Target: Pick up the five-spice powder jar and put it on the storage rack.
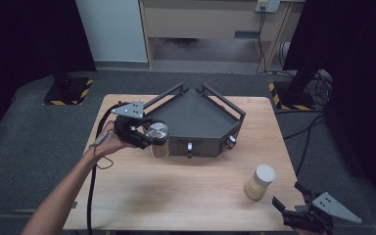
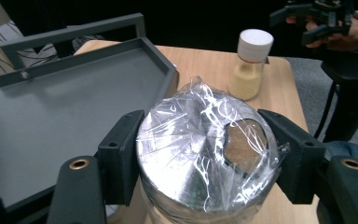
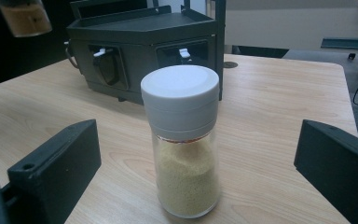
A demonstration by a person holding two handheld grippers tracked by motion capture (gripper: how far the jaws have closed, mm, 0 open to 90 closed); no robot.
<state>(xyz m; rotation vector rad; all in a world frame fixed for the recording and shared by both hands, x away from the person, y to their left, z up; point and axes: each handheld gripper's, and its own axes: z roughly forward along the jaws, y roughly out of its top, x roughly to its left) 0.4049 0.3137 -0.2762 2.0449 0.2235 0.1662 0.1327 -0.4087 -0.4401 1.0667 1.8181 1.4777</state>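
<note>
foil-capped jar (image 2: 205, 154) clamped just beside tray's edge (image 2: 168, 74).

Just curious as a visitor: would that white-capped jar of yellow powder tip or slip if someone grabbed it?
The white-capped jar looks tall and narrow, so a high push could tip it. Its clear wall seems smooth, perhaps slippery and breakable. Half-filled, it is probably fairly light.

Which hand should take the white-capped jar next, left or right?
Right. The right gripper sits open just beside the white-capped jar, which stands free on the table. The left gripper is shut on the foil-topped jar by the dark rack.
</note>
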